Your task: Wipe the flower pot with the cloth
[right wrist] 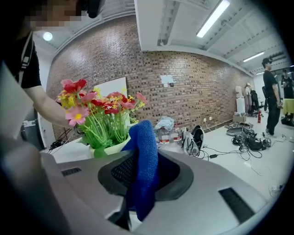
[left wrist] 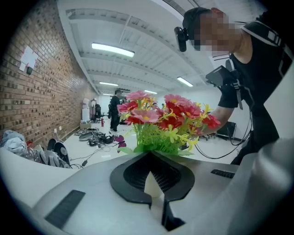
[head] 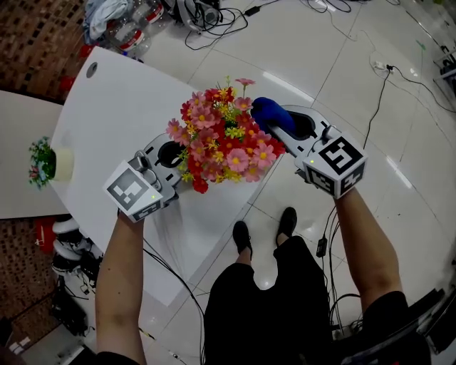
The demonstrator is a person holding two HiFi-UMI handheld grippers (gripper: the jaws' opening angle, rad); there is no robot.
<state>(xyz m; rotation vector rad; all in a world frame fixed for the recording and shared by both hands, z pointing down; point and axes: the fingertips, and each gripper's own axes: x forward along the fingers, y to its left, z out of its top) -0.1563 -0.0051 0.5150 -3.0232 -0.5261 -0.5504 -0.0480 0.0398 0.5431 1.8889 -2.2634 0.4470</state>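
A bunch of red, pink and yellow artificial flowers hides the flower pot from above in the head view. My left gripper is at the flowers' left side. In the left gripper view its jaws are shut on the pot's cream wall, under the green stems. My right gripper is shut on a blue cloth at the flowers' right side. The folded cloth sticks up between the jaws in the right gripper view, just short of the pale pot.
The white table runs under the flowers to its front edge near the person's feet. A second small potted plant stands on the table at far left. Bottles and clothes and cables lie on the floor beyond.
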